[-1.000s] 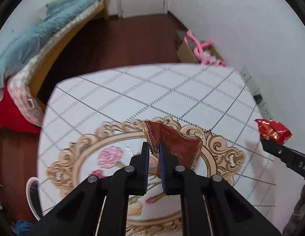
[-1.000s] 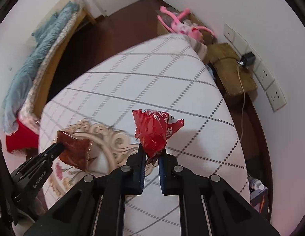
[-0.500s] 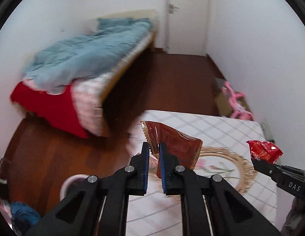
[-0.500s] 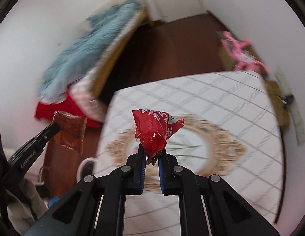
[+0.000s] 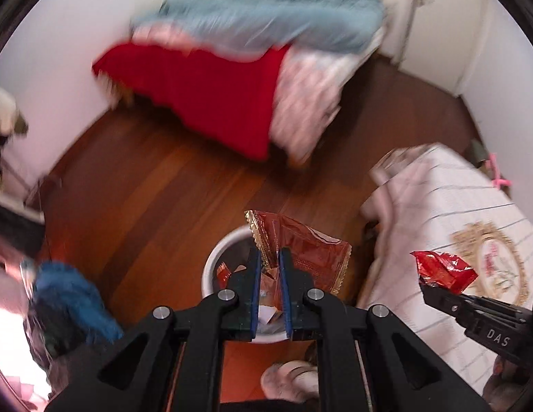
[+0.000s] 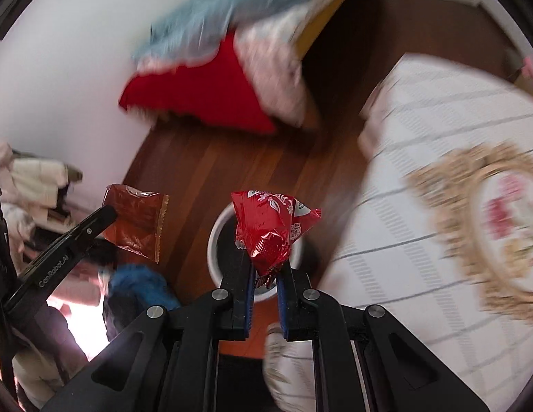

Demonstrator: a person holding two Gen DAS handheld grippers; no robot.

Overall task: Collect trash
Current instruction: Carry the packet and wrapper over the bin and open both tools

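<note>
1. Showing brownish-red with a gold serrated edge: the wrapper (image 5: pixel 302 247) in the left view.
2. Gleaming bright red with white print: the foil packet (image 6: pixel 271 228).
3. Showing white: the bin (image 5: pixel 211 264).
4. Wearing grey checks and a gold-framed rose: the counter (image 6: pixel 421 206).

A reddish-brown wooden floor (image 5: pixel 156 185) is bounded by white walls (image 5: pixel 77 34), against which a bed (image 5: pixel 301 110) draped in blue, red and floral covers is set, while a worktop (image 6: pixel 438 226) covered by a white checked cloth is seen at the right.
</note>
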